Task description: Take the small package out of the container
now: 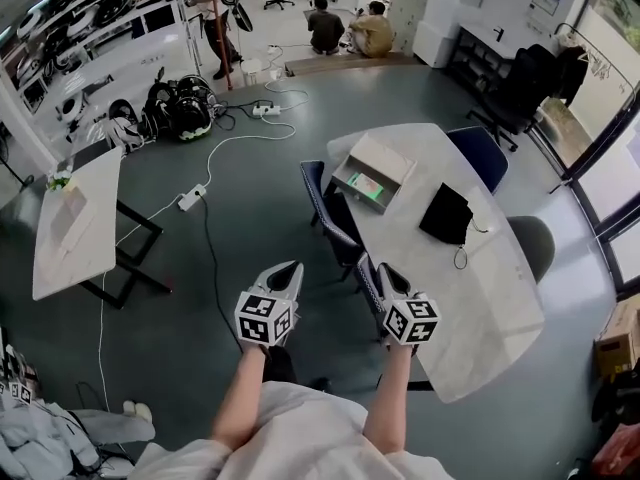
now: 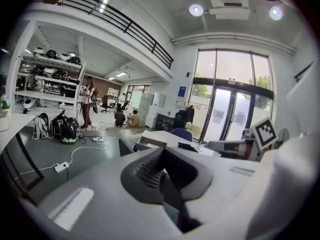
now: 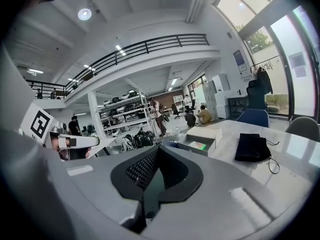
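Note:
An open cardboard container (image 1: pixel 385 164) sits at the far end of the white oval table (image 1: pixel 480 298). Inside it lies a small green package (image 1: pixel 366 187), also seen in the right gripper view as the package (image 3: pixel 197 145) in the container (image 3: pixel 200 136). My left gripper (image 1: pixel 285 274) is held over the floor, left of the table, shut and empty. My right gripper (image 1: pixel 390 276) hovers at the table's near left edge, also shut on nothing. Both are well short of the container. In the gripper views, the left gripper (image 2: pixel 162 156) and right gripper (image 3: pixel 157 156) show jaws closed together.
A black pouch (image 1: pixel 446 214) with a cord lies on the table right of the container. Blue chairs (image 1: pixel 325 208) stand at the table's left side, another (image 1: pixel 478 153) at the far side, a grey chair (image 1: pixel 535 243) to the right. A second white table (image 1: pixel 75 223) and floor cables (image 1: pixel 190 198) lie left.

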### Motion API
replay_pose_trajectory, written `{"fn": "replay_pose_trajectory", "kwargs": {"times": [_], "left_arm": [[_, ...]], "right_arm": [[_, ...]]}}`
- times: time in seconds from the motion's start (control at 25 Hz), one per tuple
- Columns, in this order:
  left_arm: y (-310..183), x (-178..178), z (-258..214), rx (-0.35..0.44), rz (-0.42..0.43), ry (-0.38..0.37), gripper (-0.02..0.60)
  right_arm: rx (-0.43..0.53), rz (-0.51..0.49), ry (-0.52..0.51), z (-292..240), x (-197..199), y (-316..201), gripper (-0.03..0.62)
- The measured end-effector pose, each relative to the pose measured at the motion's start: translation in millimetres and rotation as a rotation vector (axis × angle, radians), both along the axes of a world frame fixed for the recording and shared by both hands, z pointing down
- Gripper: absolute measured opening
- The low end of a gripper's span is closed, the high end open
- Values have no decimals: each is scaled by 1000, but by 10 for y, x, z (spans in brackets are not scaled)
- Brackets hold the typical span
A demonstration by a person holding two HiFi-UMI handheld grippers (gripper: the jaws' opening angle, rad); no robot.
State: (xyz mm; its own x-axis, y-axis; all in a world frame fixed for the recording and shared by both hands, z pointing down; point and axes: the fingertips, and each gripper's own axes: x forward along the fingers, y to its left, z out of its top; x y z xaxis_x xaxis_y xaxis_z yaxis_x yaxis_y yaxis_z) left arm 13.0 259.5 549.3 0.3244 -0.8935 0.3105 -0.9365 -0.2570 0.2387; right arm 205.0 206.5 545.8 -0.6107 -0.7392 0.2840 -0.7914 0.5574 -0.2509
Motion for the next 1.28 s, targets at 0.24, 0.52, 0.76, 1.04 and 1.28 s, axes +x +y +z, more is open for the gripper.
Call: {"fn": "replay_pose_trajectory", "kwargs": {"times": [0.24, 0.52, 0.76, 1.04, 1.28], "left_arm": [[-951, -419, -14, -10, 82, 47, 52], [-2061, -830, -74, -30, 194, 50, 52], [-2704, -1042, -81, -52, 282, 108, 52], [-3166, -1301, -36, -72, 353, 114, 52], [-3318, -1378, 11, -77, 372, 132, 52]], "right_arm": [[-48, 77, 33, 148, -242, -721, -2], [-82, 168, 59, 133, -609, -1503, -2], [-99, 227, 125, 118, -909, -1984, -2], [-84, 248, 297, 58, -1041, -2312, -2], [-74, 203, 456, 2, -943, -2488, -2]]}}
